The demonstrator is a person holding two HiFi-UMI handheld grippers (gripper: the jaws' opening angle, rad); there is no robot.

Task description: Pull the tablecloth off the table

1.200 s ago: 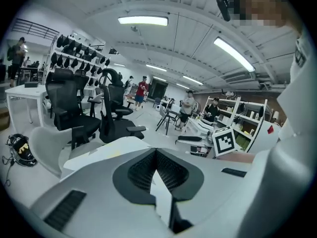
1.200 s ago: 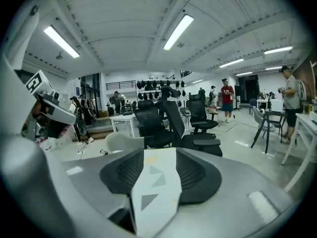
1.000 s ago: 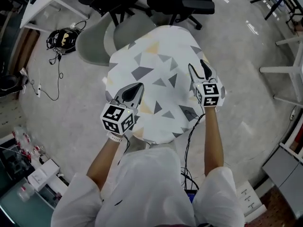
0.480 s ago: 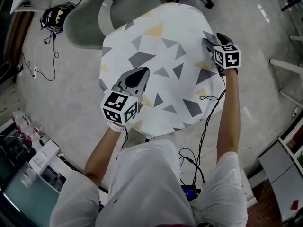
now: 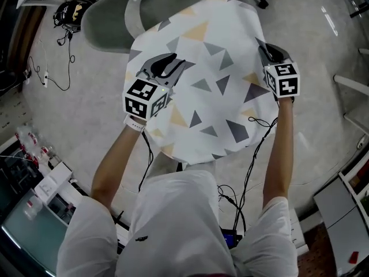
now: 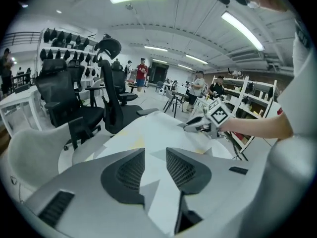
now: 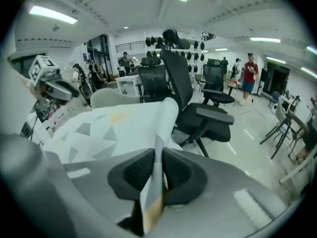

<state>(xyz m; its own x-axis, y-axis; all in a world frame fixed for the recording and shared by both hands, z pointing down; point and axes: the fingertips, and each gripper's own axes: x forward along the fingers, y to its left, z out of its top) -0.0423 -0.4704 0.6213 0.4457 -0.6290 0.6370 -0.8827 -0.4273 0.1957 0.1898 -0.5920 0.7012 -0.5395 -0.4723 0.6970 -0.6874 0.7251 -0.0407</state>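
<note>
Pinching tablecloth point(image 5: 202, 85) edge, frame right: right tongs point(image 5: 269, 52), closing on fold; left tongs point(image 5: 167, 67), upper left, opening, cloth between parted jaws, not pressed.

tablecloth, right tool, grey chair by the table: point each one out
tablecloth point(image 5: 202, 74): head view, on its flat patterned top.
right tool point(image 7: 157, 155): right gripper view, midway between its fingertips; jaws closing with a tablecloth fold between them.
grey chair point(image 5: 106, 25): head view, on its seat shell.
</note>
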